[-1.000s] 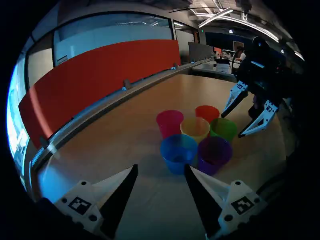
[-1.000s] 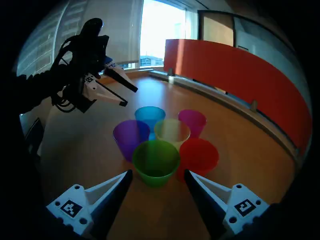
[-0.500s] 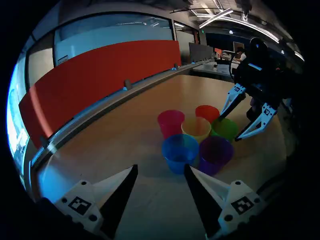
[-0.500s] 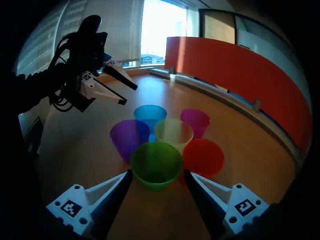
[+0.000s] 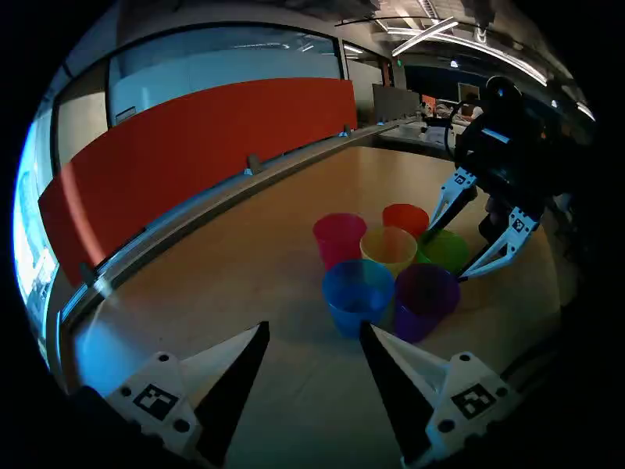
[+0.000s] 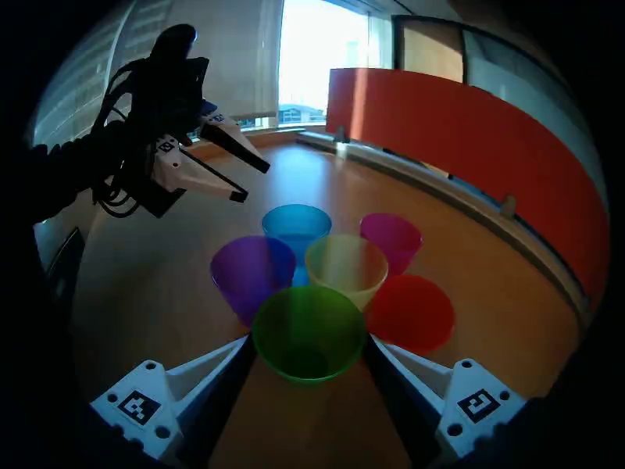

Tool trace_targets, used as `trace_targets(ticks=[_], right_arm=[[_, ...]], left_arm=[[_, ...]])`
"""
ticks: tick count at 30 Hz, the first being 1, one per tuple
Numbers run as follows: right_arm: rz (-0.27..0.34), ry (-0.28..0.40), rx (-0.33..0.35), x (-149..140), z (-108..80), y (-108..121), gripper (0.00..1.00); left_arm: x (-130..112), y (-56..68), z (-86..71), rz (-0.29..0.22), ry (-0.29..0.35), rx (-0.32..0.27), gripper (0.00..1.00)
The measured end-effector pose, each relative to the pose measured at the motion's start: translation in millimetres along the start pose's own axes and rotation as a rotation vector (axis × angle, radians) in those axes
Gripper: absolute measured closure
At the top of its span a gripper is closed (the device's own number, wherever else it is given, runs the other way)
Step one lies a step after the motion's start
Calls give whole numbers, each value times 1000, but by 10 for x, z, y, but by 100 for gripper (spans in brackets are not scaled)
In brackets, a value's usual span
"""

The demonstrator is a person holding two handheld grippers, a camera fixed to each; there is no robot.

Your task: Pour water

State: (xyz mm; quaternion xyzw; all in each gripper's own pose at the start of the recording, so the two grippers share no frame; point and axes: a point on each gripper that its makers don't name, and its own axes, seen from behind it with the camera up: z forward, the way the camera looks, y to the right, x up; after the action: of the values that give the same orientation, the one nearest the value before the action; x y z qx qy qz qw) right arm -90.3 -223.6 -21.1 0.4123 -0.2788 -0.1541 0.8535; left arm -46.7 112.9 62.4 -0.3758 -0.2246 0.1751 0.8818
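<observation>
Cups [image 5: 389,248], six in all, are standing in a tight cluster on the wooden table [image 6: 484,258], which is running along an orange partition [image 6: 469,133]. The green cup [image 6: 308,332] is sitting between the fingers of the right gripper [image 6: 308,342], which are spread apart; whether they are touching it I cannot tell. Behind it are standing the purple cup [image 6: 244,273], yellow cup [image 6: 346,270], red cup [image 6: 412,313], blue cup [image 6: 296,230] and pink cup [image 6: 390,238]. The left gripper [image 6: 254,181] is hovering beyond the blue cup, fingers apart.

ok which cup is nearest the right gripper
The green cup, at the fingertips of the open right gripper; the purple cup, yellow cup and red cup stand behind it, blue cup and pink cup beyond.
</observation>
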Motion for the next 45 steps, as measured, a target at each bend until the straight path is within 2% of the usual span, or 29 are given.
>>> trace_targets(ticks=[9, 17, 24, 38, 45], right_arm=[[-17, -4, -1, 29, 71, -13, 1], [-39, -5, -11, 16, 74, 7, 7], [-39, -4, -9, 18, 58, 16, 9], [-37, 36, -18, 133, -90, 34, 9], [-40, 67, -32, 224, -242, 44, 9]], left_arm=[[-9, -7, -11, 1, 1, 1, 15], [-15, -20, -16, 0, 3, 5, 15], [-10, -22, -15, -4, 4, 5, 15], [23, 13, -23, 6, 4, 5, 15], [11, 84, -18, 19, -6, -16, 15]])
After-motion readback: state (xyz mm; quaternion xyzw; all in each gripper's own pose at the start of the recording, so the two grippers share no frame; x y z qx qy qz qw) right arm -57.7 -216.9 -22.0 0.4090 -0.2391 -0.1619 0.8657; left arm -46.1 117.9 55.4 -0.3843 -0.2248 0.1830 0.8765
